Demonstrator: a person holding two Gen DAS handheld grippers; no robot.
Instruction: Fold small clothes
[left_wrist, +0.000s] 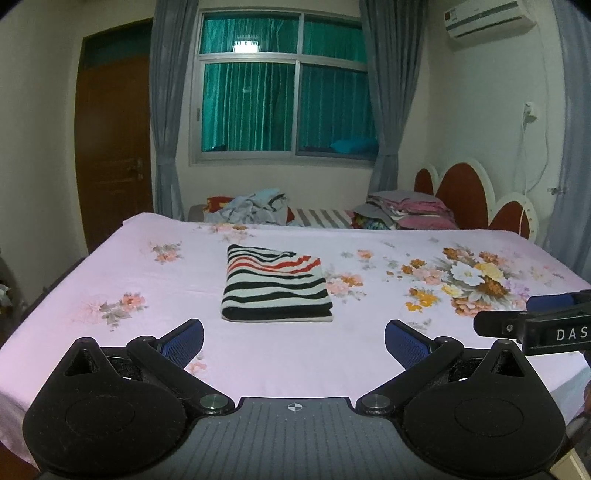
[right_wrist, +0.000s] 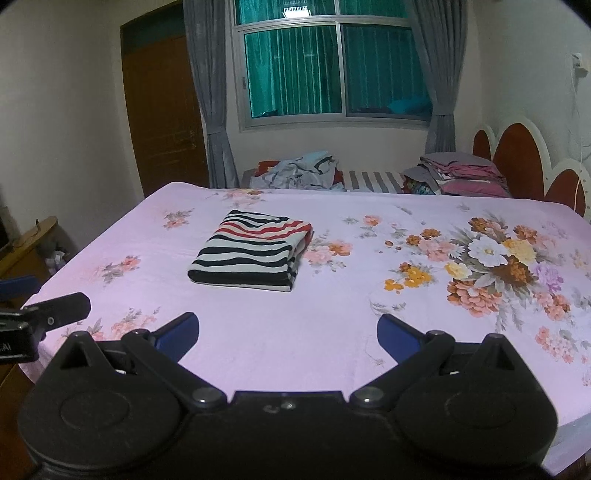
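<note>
A folded garment with black, white and red stripes (left_wrist: 276, 286) lies flat on the pink floral bedsheet (left_wrist: 110, 266). It also shows in the right wrist view (right_wrist: 253, 254). My left gripper (left_wrist: 294, 341) is open and empty, held above the near part of the bed, short of the garment. My right gripper (right_wrist: 288, 334) is open and empty too, to the right of the left one and a little nearer the bed's front edge. The right gripper's side shows in the left wrist view (left_wrist: 535, 325). The left gripper's side shows in the right wrist view (right_wrist: 44, 317).
A heap of unfolded clothes (left_wrist: 255, 210) lies at the far edge of the bed. A stack of folded pink and grey laundry (left_wrist: 410, 212) sits beside the red headboard (left_wrist: 465, 195). A brown door (left_wrist: 110, 147) and a curtained window (left_wrist: 284, 92) stand behind.
</note>
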